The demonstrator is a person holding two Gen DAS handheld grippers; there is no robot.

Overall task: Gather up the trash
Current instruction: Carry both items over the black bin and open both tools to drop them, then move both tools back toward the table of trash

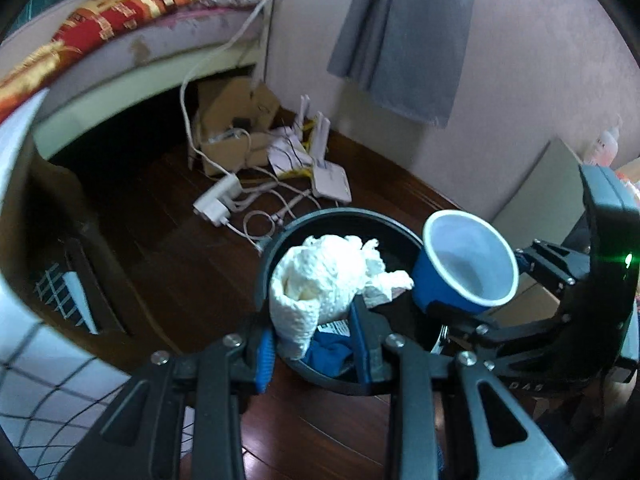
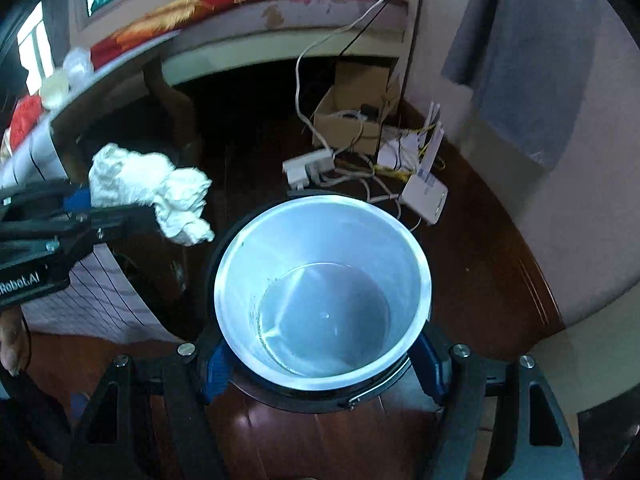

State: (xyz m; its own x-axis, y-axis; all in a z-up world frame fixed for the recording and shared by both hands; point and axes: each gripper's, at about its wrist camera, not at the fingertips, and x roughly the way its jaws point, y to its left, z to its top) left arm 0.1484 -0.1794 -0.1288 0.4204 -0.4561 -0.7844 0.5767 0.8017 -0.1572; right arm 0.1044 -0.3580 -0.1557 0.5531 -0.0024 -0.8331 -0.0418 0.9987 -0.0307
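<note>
My left gripper (image 1: 314, 332) is shut on a crumpled white paper towel (image 1: 320, 280), which hangs over the mouth of a round black trash bin (image 1: 304, 220) on the floor. Some blue trash lies inside the bin. To the right, my right gripper (image 1: 480, 292) is shut on a blue paper cup (image 1: 468, 256) with a white inside, tilted above the bin's right rim. In the right wrist view the empty cup (image 2: 320, 292) sits between the blue pads (image 2: 216, 372) of the right gripper (image 2: 323, 364), directly over the bin (image 2: 360, 398). The left gripper (image 2: 116, 204) holds the paper towel (image 2: 152, 188) at left.
The floor is dark wood. Behind the bin lie a white power strip (image 1: 218, 202), tangled cables, a white router (image 1: 332, 184) and an open cardboard box (image 1: 236, 120). A bed with a red-gold blanket (image 1: 120, 16) stands at the back left. A grey cloth (image 1: 404, 40) hangs on the wall.
</note>
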